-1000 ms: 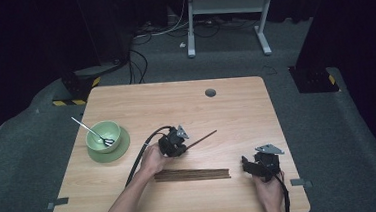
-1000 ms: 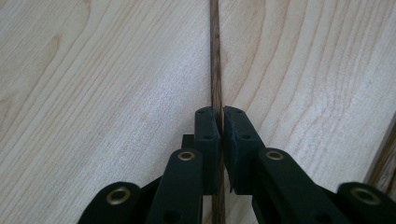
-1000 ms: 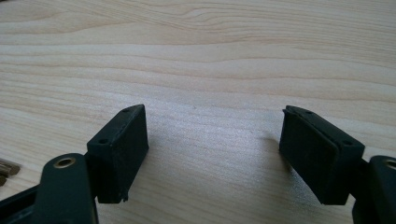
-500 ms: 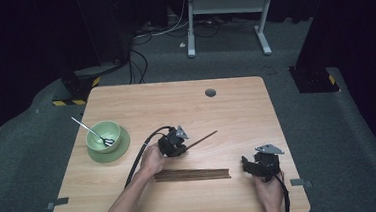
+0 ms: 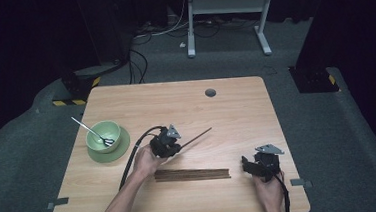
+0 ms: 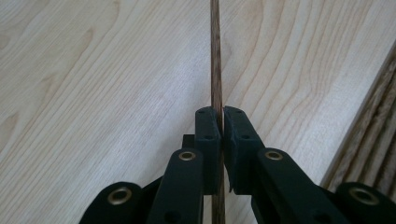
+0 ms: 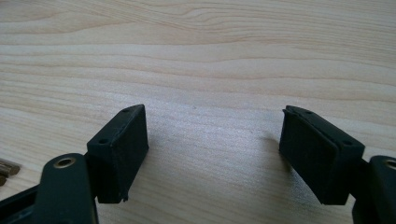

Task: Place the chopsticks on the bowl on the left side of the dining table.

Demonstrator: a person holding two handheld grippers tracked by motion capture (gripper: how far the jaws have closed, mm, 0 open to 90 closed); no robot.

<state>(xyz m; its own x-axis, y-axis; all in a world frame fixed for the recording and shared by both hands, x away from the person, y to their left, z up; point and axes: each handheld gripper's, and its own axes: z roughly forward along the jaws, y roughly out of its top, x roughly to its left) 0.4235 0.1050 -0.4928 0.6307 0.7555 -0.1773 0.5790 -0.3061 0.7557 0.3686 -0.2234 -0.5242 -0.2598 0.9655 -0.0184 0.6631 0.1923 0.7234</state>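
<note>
A dark wooden chopstick [image 5: 195, 137] [image 6: 215, 56] is clamped in my left gripper [image 5: 173, 148] [image 6: 222, 116], which is shut on it near the table's middle; the stick points up and to the right, lifted off the wood. Several more chopsticks [image 5: 192, 174] [image 6: 373, 135] lie side by side in a row just in front of that hand. My right gripper [image 5: 248, 166] [image 7: 215, 149] rests low over bare wood at the front right, jaws wide open with nothing between them. The ends of the row [image 7: 7, 170] show at its left edge.
A green bowl [image 5: 104, 134] on a green saucer [image 5: 110, 152] holds a metal spoon [image 5: 91, 131] at the table's left. A cable hole [image 5: 210, 92] sits near the far edge. Cables and a desk frame [image 5: 229, 13] lie on the floor beyond.
My left hand has shifted slightly and risen a little with the chopstick in its grip. The right hand has stayed where it was.
</note>
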